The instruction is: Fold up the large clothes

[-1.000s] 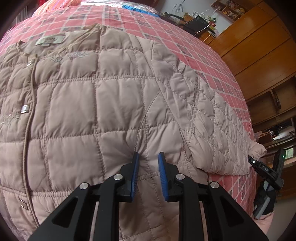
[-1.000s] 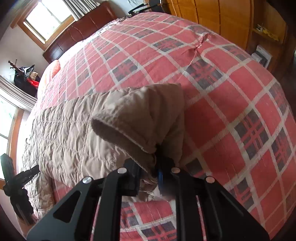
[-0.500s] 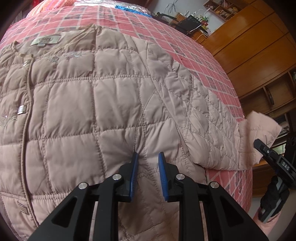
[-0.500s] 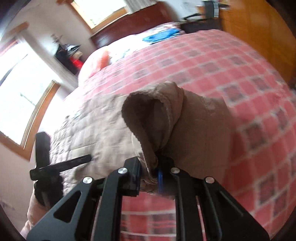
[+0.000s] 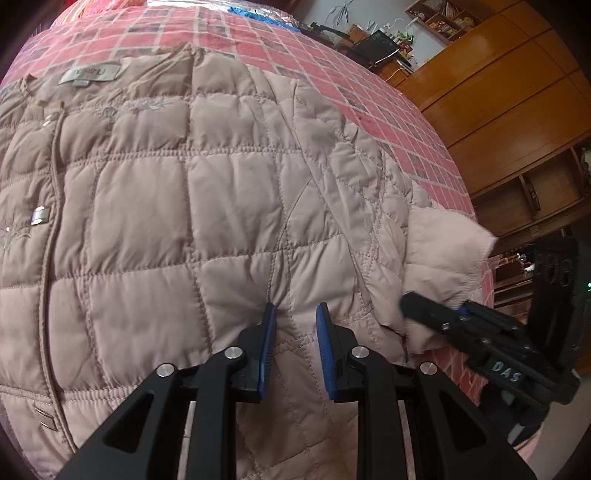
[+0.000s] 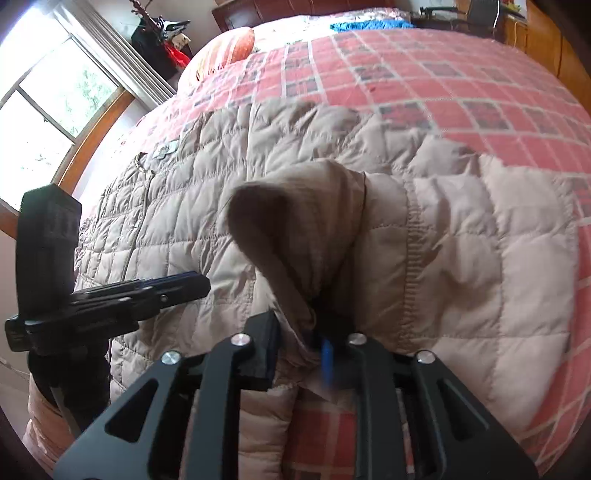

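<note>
A beige quilted jacket (image 5: 184,203) lies front up on a red plaid bedspread (image 5: 295,48), its collar label at the far end. My left gripper (image 5: 294,314) rests on the jacket's side near the armpit seam, open, with fabric lying flat between the blue pads. My right gripper (image 6: 314,332) is shut on the sleeve cuff (image 6: 295,229) and holds it lifted, with the sleeve doubled back over the jacket (image 6: 166,221). In the left wrist view the cuff (image 5: 443,251) and right gripper (image 5: 424,306) sit just right of my left fingers.
Wooden wardrobes (image 5: 498,92) stand along the bed's right side. A window (image 6: 55,92) is on the left. An orange pillow (image 6: 229,51) and a blue cloth (image 6: 369,25) lie at the head of the bedspread (image 6: 461,81).
My right gripper has carried the cuff up off the bed edge and inward over the jacket, close to my left gripper. The left gripper has stayed in place.
</note>
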A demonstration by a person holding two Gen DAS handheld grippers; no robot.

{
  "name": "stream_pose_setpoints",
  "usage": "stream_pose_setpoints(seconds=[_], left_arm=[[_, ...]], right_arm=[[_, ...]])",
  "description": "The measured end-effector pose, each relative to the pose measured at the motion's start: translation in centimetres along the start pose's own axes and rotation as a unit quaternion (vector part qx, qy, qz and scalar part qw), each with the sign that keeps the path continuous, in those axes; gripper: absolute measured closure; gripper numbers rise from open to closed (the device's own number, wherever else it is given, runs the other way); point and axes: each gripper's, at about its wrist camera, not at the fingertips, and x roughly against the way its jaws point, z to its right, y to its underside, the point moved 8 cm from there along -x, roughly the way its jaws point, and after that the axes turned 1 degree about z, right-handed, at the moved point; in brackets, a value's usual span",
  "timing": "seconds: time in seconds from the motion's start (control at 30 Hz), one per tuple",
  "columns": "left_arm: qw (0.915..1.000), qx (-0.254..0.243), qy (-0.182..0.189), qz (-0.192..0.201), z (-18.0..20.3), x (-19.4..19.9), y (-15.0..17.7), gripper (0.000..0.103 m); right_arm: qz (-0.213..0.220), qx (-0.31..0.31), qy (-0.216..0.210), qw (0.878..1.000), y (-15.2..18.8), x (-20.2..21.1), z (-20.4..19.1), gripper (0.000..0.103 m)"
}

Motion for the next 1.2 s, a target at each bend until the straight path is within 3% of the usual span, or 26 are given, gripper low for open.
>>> stream_pose_setpoints(seconds=[0.13,0.23,0.37,0.5,0.6,0.67,0.83,0.97,1.03,1.2], left_arm=[[1.0,0.002,0.009,-0.002,-0.4,0.3,0.1,0.078],[0.9997,0.009,0.021,-0.005,-0.4,0.7,0.2,0.069],[0.9994,0.009,0.034,-0.003,0.4,1.7,0.7,0.068],[0.9978,0.003,0.066,0.0,2.4,2.2,1.3,0.067],[0.9963,-0.007,0.086,0.002,4.2,2.1,1.3,0.064],[0.9953,-0.006,0.097,0.003,5.2,1.7,1.1,0.057],[0.9967,0.001,0.08,-0.013,6.3,-0.5,1.1,0.056],[0.9978,0.01,0.065,-0.013,6.4,-1.8,1.1,0.084],[0.9971,0.02,0.073,-0.006,5.9,-1.4,1.1,0.092],[0.9969,0.017,0.062,0.045,3.8,2.6,0.5,0.095]], right_arm=[[0.002,-0.001,-0.038,0.999,0.2,1.1,-0.5,0.063],[0.012,0.006,-0.065,0.998,0.2,2.5,-1.9,0.062],[0.038,-0.001,-0.092,0.995,1.8,5.9,-1.9,0.062],[0.081,-0.029,-0.029,0.996,2.4,9.3,2.3,0.062],[0.088,-0.099,0.019,0.991,3.3,10.8,7.3,0.062],[0.092,-0.138,0.019,0.986,4.2,11.3,10.2,0.062],[0.076,-0.176,0.001,0.981,6.8,10.4,13.3,0.062],[0.074,-0.187,-0.019,0.979,7.6,9.1,13.8,0.062],[0.075,-0.192,-0.035,0.978,7.8,8.7,13.8,0.062],[0.077,-0.194,-0.076,0.975,7.5,8.2,13.0,0.053]])
